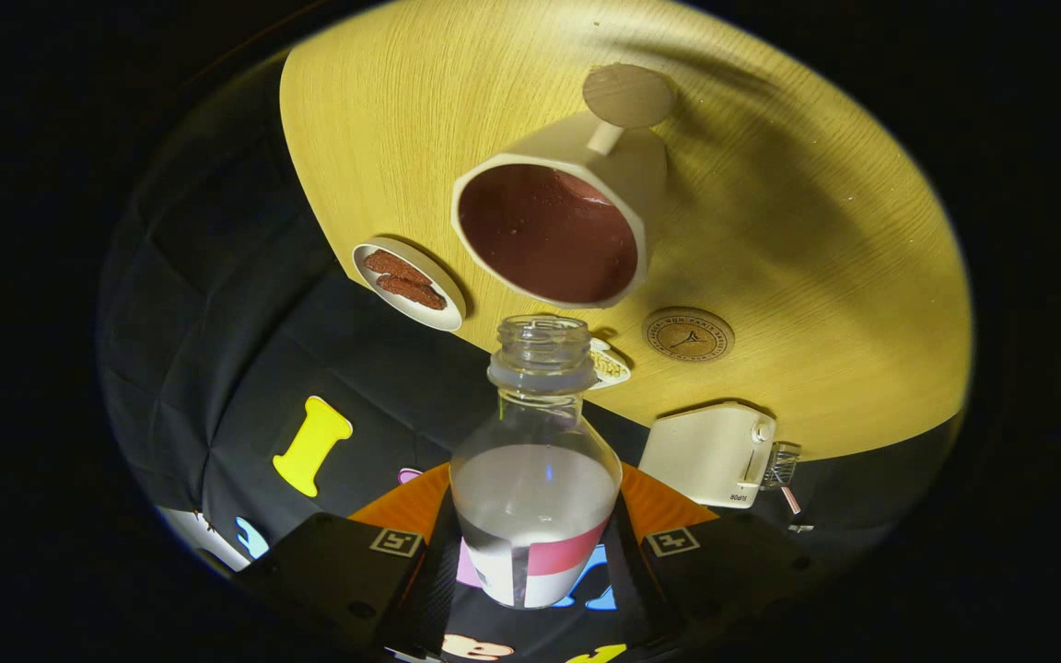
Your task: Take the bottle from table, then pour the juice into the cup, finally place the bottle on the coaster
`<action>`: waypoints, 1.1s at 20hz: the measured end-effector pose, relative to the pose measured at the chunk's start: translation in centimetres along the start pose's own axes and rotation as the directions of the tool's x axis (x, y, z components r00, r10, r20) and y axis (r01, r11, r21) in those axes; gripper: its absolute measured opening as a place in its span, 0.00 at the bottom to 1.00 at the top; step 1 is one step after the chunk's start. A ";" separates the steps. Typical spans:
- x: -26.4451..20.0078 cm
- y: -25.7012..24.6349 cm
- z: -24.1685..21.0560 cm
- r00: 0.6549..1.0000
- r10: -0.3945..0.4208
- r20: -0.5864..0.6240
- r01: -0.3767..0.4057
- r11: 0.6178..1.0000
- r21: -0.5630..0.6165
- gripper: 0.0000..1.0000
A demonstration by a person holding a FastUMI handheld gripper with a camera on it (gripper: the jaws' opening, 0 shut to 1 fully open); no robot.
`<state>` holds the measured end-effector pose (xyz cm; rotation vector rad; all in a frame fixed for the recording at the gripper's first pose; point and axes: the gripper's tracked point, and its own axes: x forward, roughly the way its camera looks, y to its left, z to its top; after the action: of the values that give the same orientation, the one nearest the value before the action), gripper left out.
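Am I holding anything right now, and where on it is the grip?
Yes. The hand-held gripper is shut on the bottle, its fingers pressing the lower labelled body from both sides; the open neck points toward the cup.

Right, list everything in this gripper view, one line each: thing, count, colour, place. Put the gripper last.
Table: one, pale yellow wood grain, beyond the bottle, carrying everything below.
Bottle: one, clear, uncapped, with a pink and white label and some liquid inside, between the fingers, its mouth towards the cup.
Cup: one, cream outside and dark reddish-brown inside, with a handle, just beyond the bottle's mouth.
Coaster: one, round, tan with a printed mark, beside the cup.
Round disc: one, pale tan, beyond the cup's handle.
Plate of biscuits: one white plate, brown biscuits, beside the cup, near the table edge.
Small patterned dish: one, whitish, mostly hidden behind the bottle's neck.
Toaster-like box: one, cream, at the table edge.
Gripper: one, both fingers pressing on the bottle's sides.
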<state>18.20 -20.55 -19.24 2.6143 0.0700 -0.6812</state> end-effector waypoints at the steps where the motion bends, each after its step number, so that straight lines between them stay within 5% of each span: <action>1: -0.1 -0.1 0.0 1.000 0.000 0.003 0.000 1.000 -0.006 0.73; 9: -1.1 -0.1 -1.1 0.999 0.051 0.012 -0.050 0.994 -0.094 0.72; 15: -3.5 -1.0 -3.8 0.993 0.117 0.008 -0.108 0.935 -0.339 0.73; 18: -4.6 -2.6 -5.2 0.990 0.141 -0.009 -0.125 0.843 -0.524 0.72; 22: -5.7 -5.7 -5.8 0.985 0.171 -0.017 -0.125 0.640 -0.758 0.72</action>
<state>14.97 -12.56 -14.24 1.7515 0.0974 -0.5093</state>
